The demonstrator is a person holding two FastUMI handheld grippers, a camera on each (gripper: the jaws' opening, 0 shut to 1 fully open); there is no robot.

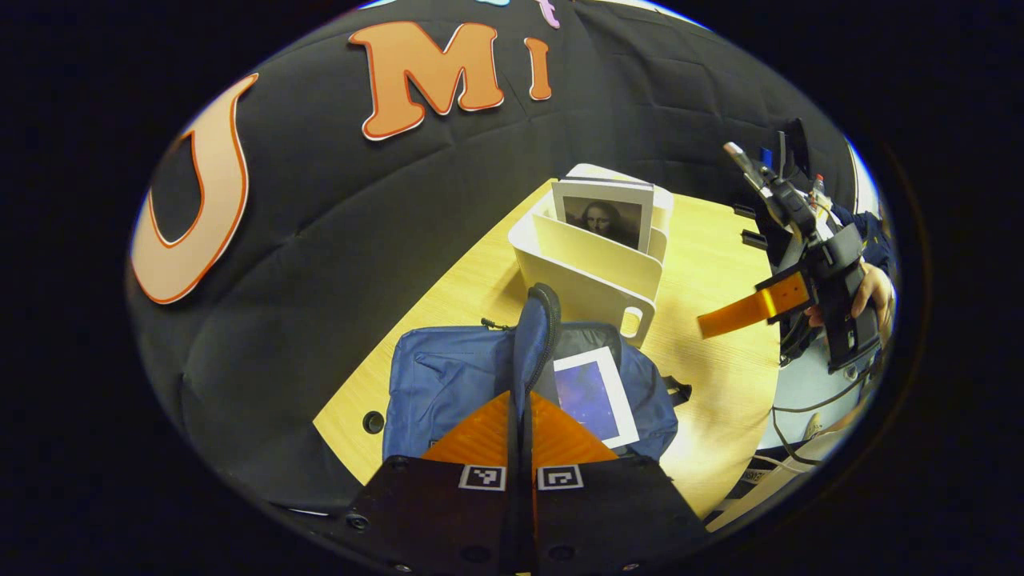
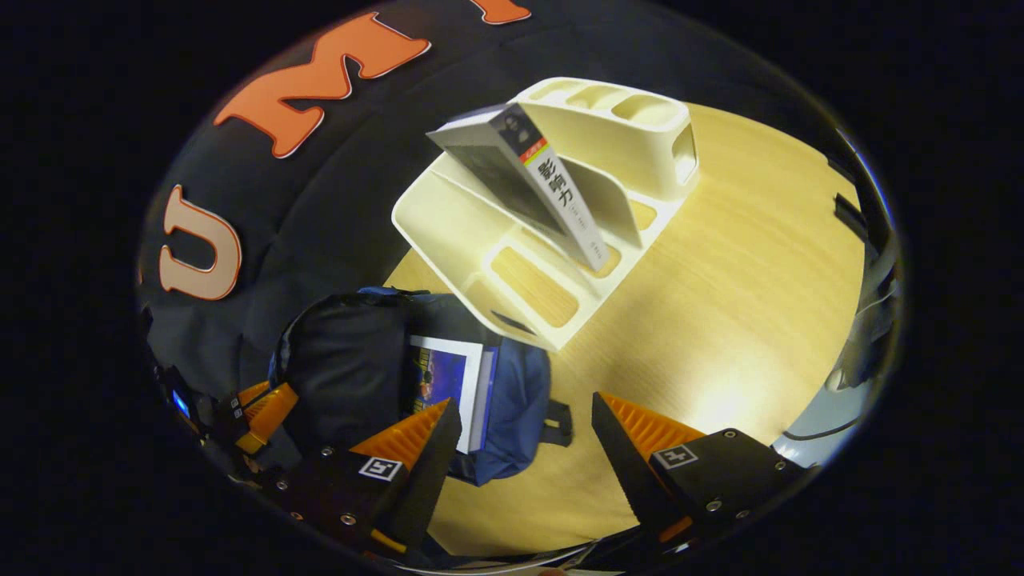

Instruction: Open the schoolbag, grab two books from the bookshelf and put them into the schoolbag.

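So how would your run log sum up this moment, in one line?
left gripper: shut on schoolbag flap | right gripper: open | one book in schoolbag | one book on bookshelf

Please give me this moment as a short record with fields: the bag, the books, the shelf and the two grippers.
schoolbag: blue schoolbag lies open on the wooden table
bag flap: held up, pinched by the left gripper
book in bag: one book with a blue cover sits partly inside the opening
book on shelf: one book leans in the white bookshelf
right gripper: right gripper open, holding nothing, above the table near the bag
progress: one book packed, one left to fetch
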